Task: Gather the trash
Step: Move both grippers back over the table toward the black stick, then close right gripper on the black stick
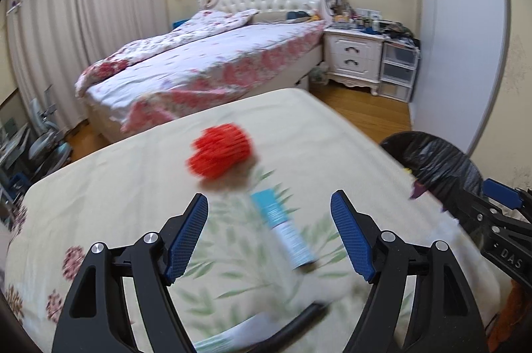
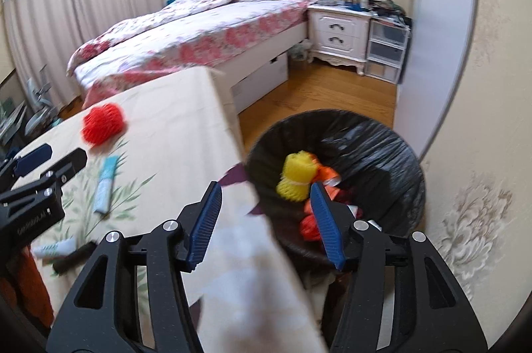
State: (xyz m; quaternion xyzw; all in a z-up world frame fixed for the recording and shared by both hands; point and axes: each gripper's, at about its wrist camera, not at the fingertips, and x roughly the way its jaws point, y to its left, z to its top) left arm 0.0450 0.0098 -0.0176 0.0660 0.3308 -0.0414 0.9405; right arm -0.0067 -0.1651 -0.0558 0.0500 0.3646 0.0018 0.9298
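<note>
A red mesh fruit net (image 1: 219,153) lies on the cloth-covered table (image 1: 99,186). Nearer to me lies a teal and white tube (image 1: 286,230). My left gripper (image 1: 269,233) hangs open over the tube, its pads clear of it. At the table's right corner, my right gripper (image 2: 266,226) is open, with only blurred cloth between its fingers. Just beyond it stands a bin lined with a black bag (image 2: 382,146), holding a yellow foam net (image 2: 296,176) and orange wrappers (image 2: 326,176). The red net (image 2: 103,123), the tube (image 2: 106,186) and the left gripper (image 2: 53,160) show at the left.
A second tube (image 2: 55,248) and a dark stick-like thing (image 2: 74,260) lie at the table's near edge. The bin (image 1: 439,160) stands on wooden floor by the wall. Behind are a bed (image 1: 206,63) and a cluttered nightstand (image 1: 355,53).
</note>
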